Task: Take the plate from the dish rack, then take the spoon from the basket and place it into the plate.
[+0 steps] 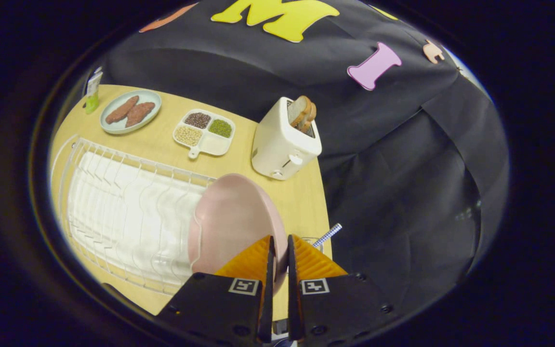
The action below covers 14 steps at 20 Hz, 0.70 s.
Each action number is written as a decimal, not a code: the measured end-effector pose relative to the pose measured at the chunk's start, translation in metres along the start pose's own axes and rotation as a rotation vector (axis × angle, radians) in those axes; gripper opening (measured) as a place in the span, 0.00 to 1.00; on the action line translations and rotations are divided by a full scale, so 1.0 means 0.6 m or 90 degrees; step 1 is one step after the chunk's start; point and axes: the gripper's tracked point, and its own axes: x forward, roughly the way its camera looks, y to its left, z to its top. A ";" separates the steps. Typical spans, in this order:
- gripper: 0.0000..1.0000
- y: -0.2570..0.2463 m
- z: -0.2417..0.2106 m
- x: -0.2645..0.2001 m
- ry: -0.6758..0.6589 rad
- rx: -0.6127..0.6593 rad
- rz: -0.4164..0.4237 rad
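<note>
Edgewise, pale pink plate — round, matte, jaws clamped on its rim

- Even, soft overhead light falls on the pale wooden tabletop, with only faint shadows beside the white two-slot toaster.
- Fisheye distortion bends the white wire dish rack; focus softens toward the rim.
- The black cloth wall reads dim.
</note>
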 end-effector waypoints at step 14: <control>0.10 0.003 0.024 -0.093 -0.123 -0.036 -0.186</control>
